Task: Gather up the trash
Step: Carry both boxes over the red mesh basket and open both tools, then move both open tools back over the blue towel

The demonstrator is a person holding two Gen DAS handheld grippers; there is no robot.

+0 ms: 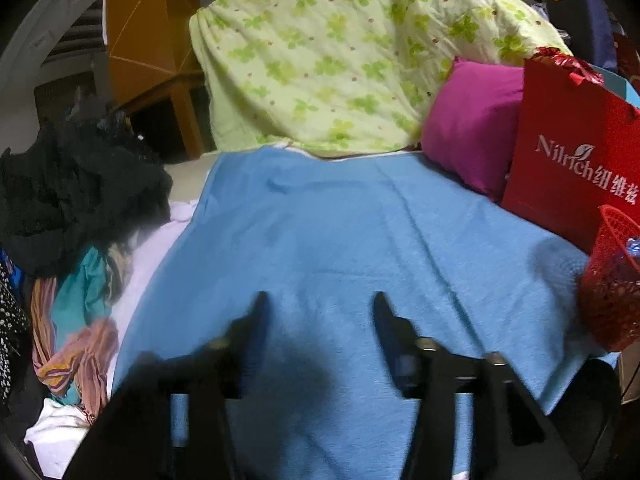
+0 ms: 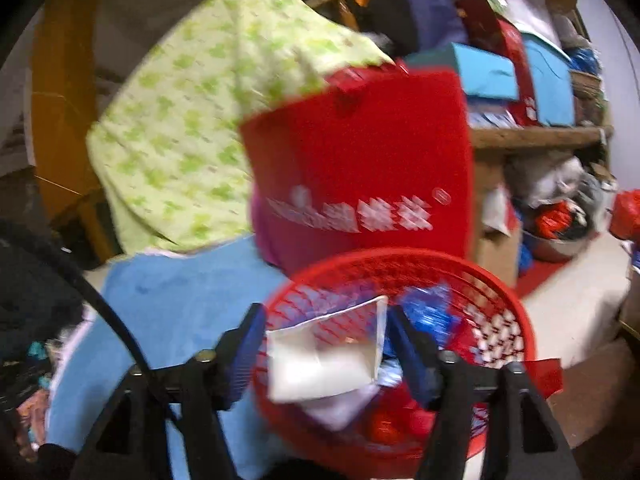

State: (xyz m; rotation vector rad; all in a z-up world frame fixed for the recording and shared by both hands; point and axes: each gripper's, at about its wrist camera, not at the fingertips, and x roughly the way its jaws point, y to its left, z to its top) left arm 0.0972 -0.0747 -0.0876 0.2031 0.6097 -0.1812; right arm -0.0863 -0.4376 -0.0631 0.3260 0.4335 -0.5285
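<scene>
Black clothing (image 1: 72, 196) lies heaped at the far left of the bed, with striped and teal garments (image 1: 84, 320) crumpled below it. Right of them a fuzzy blue blanket (image 1: 320, 240) covers the bed; the left hand-held gripper (image 1: 320, 304) hangs over it with its jaws spread and nothing between them. Behind the blanket leans a quilt (image 1: 328, 56), pale green with a leaf print, then a magenta pillow (image 1: 472, 128), then a stiff red paper bag (image 1: 576, 152) with white lettering. At the right edge sits a round red mesh basket (image 2: 400, 268), in front of the bag.

From the right wrist, the right hand-held gripper (image 2: 326, 320) is directly over that basket, jaws parted. A white, creased piece of card trash (image 2: 324, 360) lies between them above the basket, its long axis running across from finger to finger; blur hides whether the pads press it. Blue foil wrappers (image 2: 428, 312) and red scraps (image 2: 392, 424) already fill the basket. Cluttered shelves (image 2: 536, 132) stand further right.
</scene>
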